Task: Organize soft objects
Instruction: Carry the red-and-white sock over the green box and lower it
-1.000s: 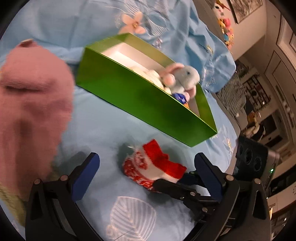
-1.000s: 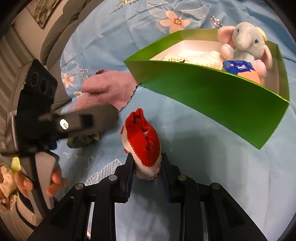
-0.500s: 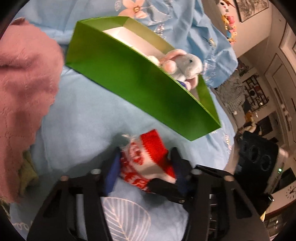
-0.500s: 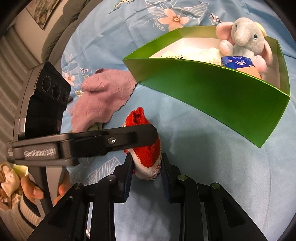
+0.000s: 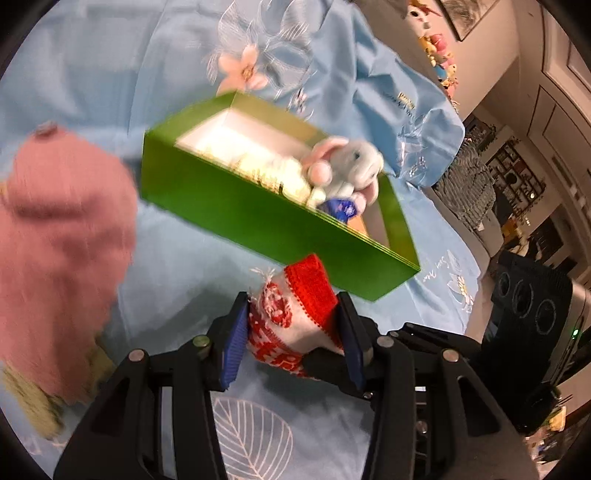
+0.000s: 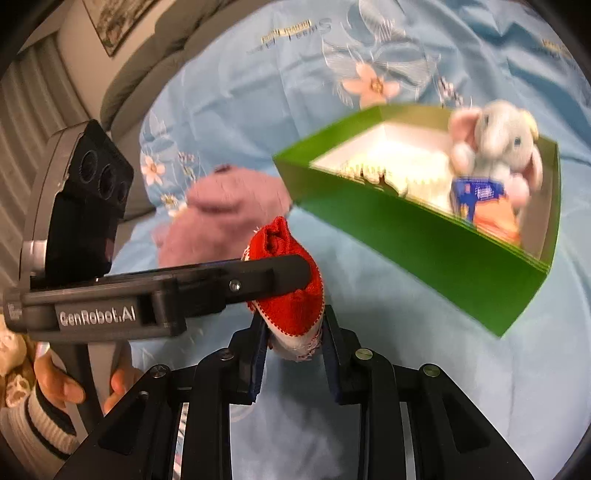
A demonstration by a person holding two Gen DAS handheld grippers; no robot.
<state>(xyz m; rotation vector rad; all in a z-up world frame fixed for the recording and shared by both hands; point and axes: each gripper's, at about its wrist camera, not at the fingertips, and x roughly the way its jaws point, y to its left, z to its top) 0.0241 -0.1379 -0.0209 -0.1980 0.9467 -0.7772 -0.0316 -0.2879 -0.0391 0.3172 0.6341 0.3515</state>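
Red-white sock (image 5: pixel 295 314) pinched between left gripper (image 5: pixel 291 332) fingers and right gripper (image 6: pixel 291 339) fingers, both clamped

A light blue bedsheet (image 5: pixel 184 251) printed with pale flowers and a white leaf fills most of both frames. A framed picture (image 6: pixel 118 22) and a grey headboard (image 6: pixel 147 74) are seen at upper left of the right view.

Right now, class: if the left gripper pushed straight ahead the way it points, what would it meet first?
Probably the near wall of the green box. The left gripper, shut on the red and white sock, points toward it; depth is unclear.
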